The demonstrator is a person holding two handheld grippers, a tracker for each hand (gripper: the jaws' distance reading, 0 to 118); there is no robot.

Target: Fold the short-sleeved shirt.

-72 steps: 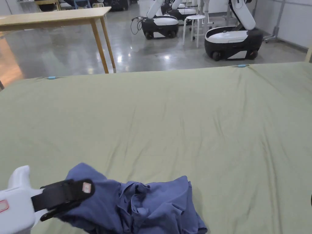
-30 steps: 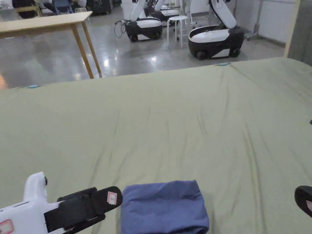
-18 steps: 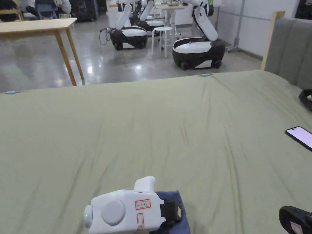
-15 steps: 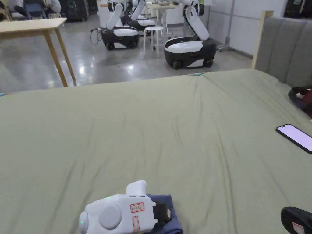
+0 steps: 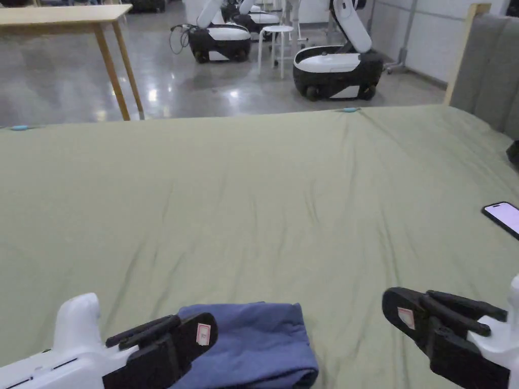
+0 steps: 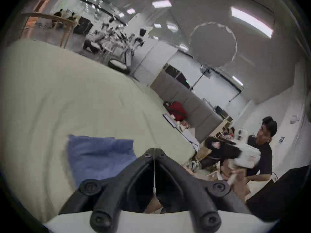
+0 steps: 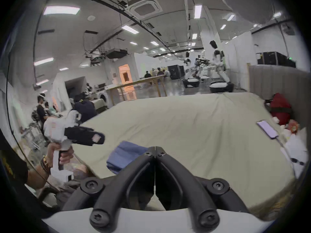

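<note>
Shirt [image 5: 256, 342] — blue, short-sleeved — lies as a compact folded bundle at the bed's [image 5: 263, 202] near edge. Left gripper [image 5: 167, 342], jaws pressed together, hovers beside it; right gripper [image 5: 431, 316], likewise closed and empty, stands well apart. Folding appears complete. A phone [image 5: 503, 217] lies far right — no obstruction.

So the crumpled blue short-sleeved shirt [image 5: 253, 342] is now a neat folded square near the green-sheeted bed's [image 5: 253, 202] front edge. The left gripper [image 5: 200, 332] came off it, the right gripper [image 5: 400, 314] moved in, both jaws closed, empty.
</note>
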